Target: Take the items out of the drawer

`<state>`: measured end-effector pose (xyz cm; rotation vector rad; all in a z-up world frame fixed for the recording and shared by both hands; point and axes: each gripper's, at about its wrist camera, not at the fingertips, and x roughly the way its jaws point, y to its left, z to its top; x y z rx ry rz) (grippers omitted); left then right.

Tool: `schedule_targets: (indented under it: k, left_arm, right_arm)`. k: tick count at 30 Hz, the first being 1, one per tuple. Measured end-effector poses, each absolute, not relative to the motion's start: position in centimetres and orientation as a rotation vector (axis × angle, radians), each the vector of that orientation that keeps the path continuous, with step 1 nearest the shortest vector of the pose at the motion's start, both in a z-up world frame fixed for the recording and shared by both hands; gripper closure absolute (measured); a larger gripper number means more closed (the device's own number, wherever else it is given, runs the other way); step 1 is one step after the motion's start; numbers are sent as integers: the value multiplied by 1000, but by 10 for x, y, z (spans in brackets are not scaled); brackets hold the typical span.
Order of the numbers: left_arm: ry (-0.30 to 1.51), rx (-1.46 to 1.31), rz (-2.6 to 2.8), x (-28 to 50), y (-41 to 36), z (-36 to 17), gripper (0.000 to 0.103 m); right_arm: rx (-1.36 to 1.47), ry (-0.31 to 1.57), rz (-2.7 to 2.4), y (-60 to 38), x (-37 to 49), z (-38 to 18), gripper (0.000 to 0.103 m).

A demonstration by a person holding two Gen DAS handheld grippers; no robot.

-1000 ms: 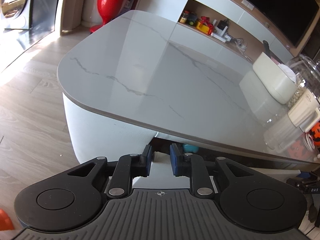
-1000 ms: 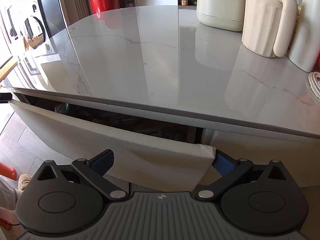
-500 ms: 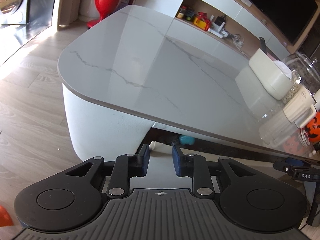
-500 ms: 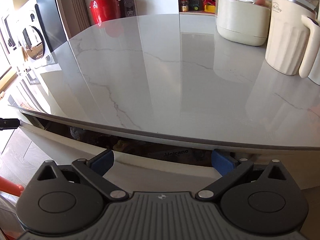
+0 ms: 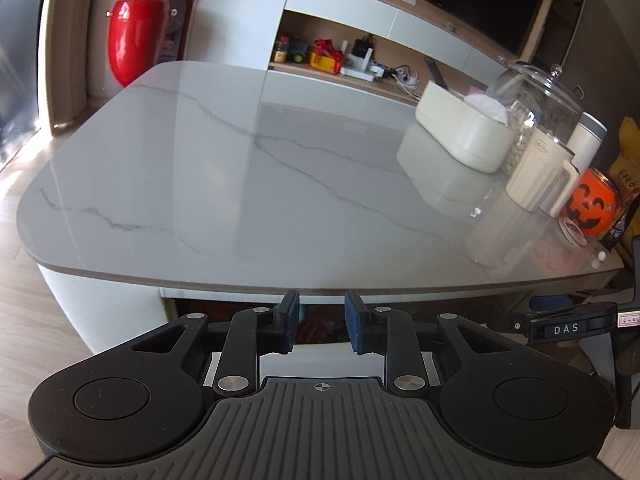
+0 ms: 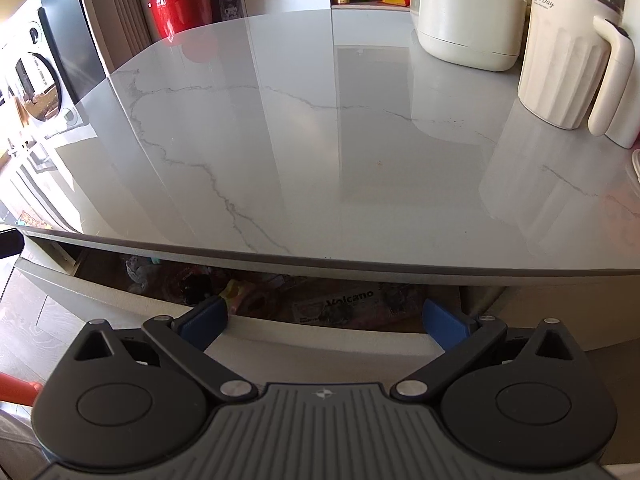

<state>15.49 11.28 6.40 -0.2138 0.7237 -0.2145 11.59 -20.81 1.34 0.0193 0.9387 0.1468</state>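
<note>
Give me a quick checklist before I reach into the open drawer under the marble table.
1. White drawer pulled open: ok.
2. Right gripper open wide, empty: ok.
3. Left gripper holding nothing, fingers only narrowly apart: not ok for a grasp.
4. Items visible inside, such as the "Volcano" packet: ok.
5. Clearance under grey marble tabletop edge: cannot tell.

You've raised the right claw (image 6: 325, 320) from the drawer (image 6: 320, 344) front to above its open gap. Left claw (image 5: 321, 322) leveled out; its pads (image 5: 289, 322) parted slightly wider.
</note>
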Motion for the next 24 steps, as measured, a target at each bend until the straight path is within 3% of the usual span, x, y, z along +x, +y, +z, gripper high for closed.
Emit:
schedule_targets:
  k: [11, 24]
  left_arm:
    - [868, -117, -154, 172, 84, 33, 76]
    - [893, -85, -157, 158, 82, 32, 75]
  right_arm:
    - [15, 882, 188, -212, 81, 12, 0]
    - [85, 999, 140, -212, 118, -1, 0]
